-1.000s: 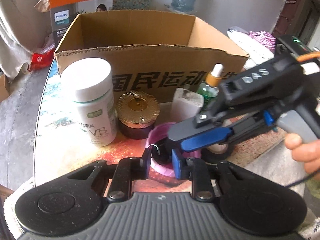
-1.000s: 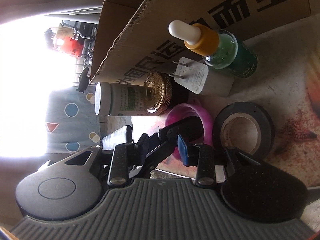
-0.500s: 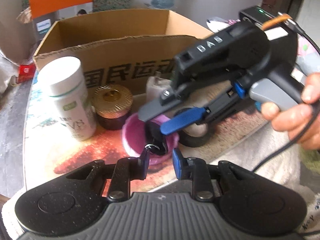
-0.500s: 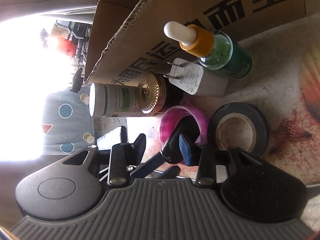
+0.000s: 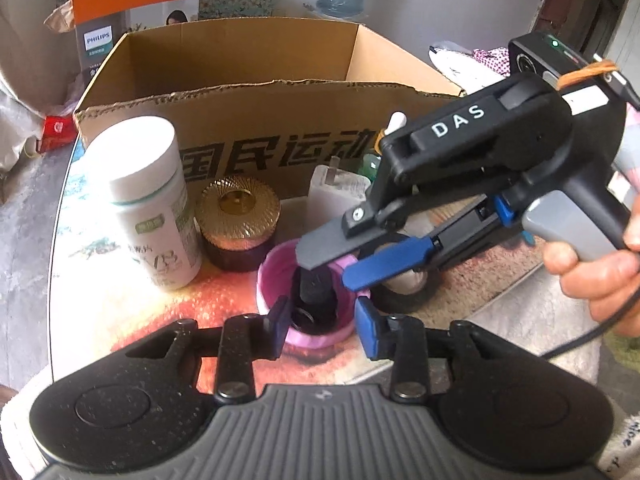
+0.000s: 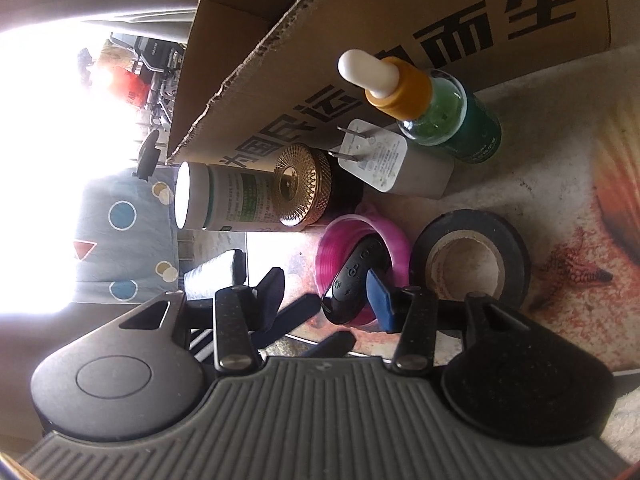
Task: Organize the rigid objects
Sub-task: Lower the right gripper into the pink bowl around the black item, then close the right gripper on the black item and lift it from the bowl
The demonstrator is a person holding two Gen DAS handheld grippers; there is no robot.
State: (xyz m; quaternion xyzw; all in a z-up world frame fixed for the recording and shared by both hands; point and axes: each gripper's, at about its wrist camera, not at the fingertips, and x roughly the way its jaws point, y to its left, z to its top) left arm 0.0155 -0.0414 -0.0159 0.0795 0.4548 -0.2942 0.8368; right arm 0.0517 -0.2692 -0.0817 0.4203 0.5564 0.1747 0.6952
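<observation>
Both claws are opening over the pink cup (image 5: 310, 280) on the surface: my left claw (image 5: 322, 326) straddles its near rim and my right claw (image 5: 332, 262) hangs above its mouth, and neither presses on anything. The small black remote (image 6: 354, 280) stands inside the cup — dropped in, I judge, so this step is the release. Next I should back both claws clear without tipping the cup, then pick among the tape roll (image 6: 472, 258), dropper bottle (image 6: 436, 114) and jars before the cardboard box (image 5: 240, 64).
</observation>
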